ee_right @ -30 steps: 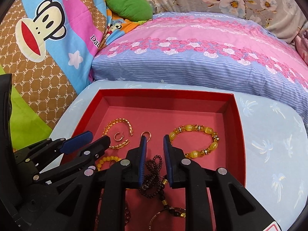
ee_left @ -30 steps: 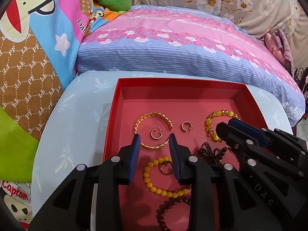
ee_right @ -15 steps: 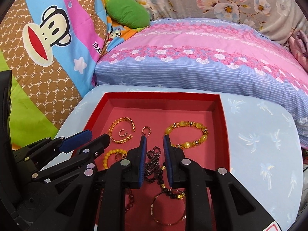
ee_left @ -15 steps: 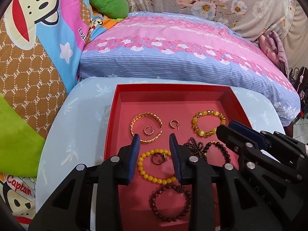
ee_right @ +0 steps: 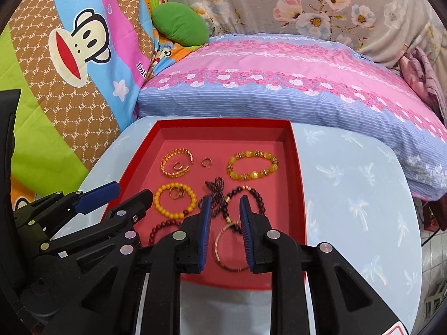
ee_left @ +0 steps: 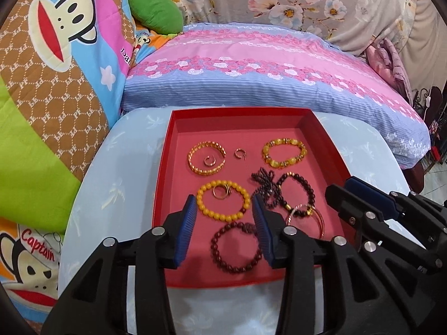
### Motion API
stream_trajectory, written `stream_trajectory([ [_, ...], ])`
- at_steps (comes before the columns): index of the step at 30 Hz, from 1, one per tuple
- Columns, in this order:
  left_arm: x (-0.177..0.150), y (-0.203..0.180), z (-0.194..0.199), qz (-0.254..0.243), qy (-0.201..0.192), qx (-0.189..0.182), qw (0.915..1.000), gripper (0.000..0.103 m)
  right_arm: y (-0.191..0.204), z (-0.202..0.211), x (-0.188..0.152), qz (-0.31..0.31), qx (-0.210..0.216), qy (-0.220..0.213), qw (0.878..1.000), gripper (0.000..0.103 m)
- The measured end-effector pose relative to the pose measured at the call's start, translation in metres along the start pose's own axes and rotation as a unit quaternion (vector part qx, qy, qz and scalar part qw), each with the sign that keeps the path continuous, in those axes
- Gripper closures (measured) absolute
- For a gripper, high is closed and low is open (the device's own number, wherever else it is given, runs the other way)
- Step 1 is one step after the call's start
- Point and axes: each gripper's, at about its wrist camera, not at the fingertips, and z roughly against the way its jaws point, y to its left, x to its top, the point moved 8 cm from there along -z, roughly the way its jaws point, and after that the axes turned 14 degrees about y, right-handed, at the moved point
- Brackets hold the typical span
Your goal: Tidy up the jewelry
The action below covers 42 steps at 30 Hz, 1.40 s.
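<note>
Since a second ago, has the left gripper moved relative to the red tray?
Yes. The left gripper has pulled back toward the red tray's near edge, and its jaws have just been opening, with nothing gripped.

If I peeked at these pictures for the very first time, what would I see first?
Probably the bright red tray on the pale blue table, with bracelets, rings and hoop earrings spread out in it. A yellow bead bracelet with a ring inside it lies near the left gripper. Behind the tray there's a pink and blue pillow, and a cartoon monkey blanket at the left.
</note>
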Motion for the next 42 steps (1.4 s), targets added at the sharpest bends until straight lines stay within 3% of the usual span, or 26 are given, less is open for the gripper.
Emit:
stream_trajectory([
  [13, -0.052, 0.006, 0.012, 0.020, 0.003, 0.014, 0.9997, 0.047, -0.005, 0.019, -0.059, -0.018, -0.025, -0.003, 1.000, 0.057],
  [23, -0.080, 0.011, 0.011, 0.028, 0.009, 0.034, 0.9990, 0.030, -0.017, 0.019, -0.088, -0.032, -0.042, -0.001, 0.999, 0.037],
  [28, -0.089, 0.011, 0.009, 0.025, 0.010, 0.047, 0.9985, 0.026, -0.022, 0.015, -0.099, -0.039, -0.040, 0.007, 0.998, 0.034],
  [33, -0.094, 0.015, 0.008, 0.034, 0.011, 0.054, 0.9979, 0.014, -0.024, 0.012, -0.105, -0.036, -0.047, 0.011, 0.998, 0.029],
  [38, -0.098, 0.019, 0.005, 0.038, 0.014, 0.058, 0.9975, 0.012, -0.026, 0.007, -0.110, -0.039, -0.054, 0.023, 0.998, 0.020],
  [42, -0.101, 0.021, 0.004, 0.040, 0.016, 0.059, 0.9974, 0.010, -0.028, 0.002, -0.115, -0.045, -0.051, 0.033, 0.997, 0.019],
])
